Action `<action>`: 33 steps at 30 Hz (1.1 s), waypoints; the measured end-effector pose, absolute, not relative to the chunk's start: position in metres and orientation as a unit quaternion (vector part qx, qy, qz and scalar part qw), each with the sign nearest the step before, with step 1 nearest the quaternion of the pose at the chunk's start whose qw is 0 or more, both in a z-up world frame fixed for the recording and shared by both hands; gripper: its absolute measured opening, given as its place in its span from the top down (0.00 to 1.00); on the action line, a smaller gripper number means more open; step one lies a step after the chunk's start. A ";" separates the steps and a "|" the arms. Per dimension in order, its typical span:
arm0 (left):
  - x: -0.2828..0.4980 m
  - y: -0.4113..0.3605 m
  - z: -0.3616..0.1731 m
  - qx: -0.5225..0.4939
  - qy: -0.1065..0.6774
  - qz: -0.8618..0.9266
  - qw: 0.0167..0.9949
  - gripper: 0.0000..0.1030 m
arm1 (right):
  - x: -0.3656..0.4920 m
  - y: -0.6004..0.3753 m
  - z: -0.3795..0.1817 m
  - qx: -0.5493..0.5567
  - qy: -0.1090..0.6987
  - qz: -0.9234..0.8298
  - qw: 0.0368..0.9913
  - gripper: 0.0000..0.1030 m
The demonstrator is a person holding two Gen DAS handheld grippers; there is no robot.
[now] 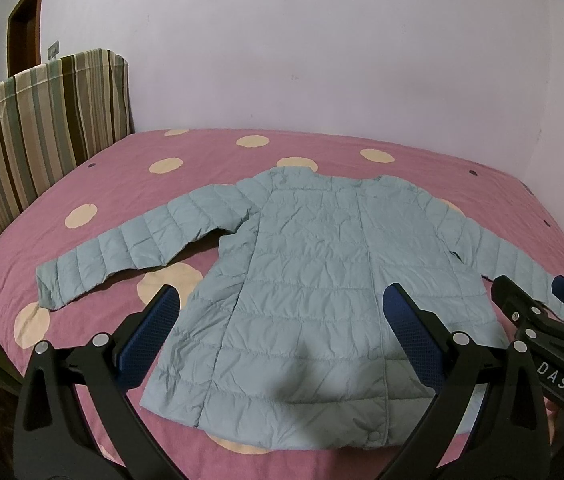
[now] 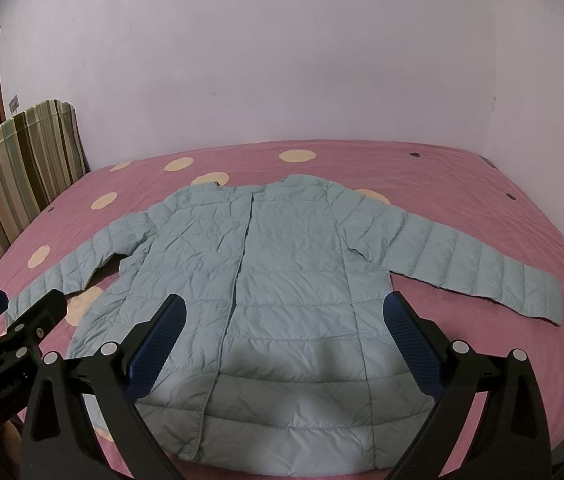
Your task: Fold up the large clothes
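A pale blue quilted jacket (image 1: 314,264) lies flat on the pink bed, hem toward me, both sleeves spread out to the sides. In the right wrist view the same jacket (image 2: 282,264) shows its front closure running down the middle. My left gripper (image 1: 282,300) hovers open above the hem, holding nothing. Beside it, the right gripper (image 1: 538,292) also enters the left wrist view near the right sleeve. My right gripper (image 2: 284,308) stands open over the lower jacket, empty. At the left edge of that view the left gripper (image 2: 21,304) sits near the left cuff.
The bed (image 1: 81,184) has a pink cover with cream dots. A striped headboard cushion (image 1: 33,128) stands along the left side. A plain wall (image 2: 282,60) closes the far side, and a brown door frame (image 1: 25,16) shows at the far left.
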State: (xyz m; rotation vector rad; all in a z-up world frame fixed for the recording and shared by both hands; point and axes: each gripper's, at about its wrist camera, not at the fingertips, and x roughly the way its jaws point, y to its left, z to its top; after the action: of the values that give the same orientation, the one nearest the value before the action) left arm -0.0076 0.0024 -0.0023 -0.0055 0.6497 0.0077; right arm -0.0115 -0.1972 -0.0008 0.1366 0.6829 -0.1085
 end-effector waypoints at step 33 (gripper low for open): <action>-0.010 0.003 -0.005 -0.004 0.321 0.004 0.947 0.02 | -0.011 -0.196 -0.001 0.066 0.335 -0.053 0.938 0.05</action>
State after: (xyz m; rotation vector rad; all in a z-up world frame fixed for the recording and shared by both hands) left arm -0.0102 0.0033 -0.0045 -0.0078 0.6545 0.0076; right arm -0.0110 -0.1961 -0.0011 0.1346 0.6851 -0.1090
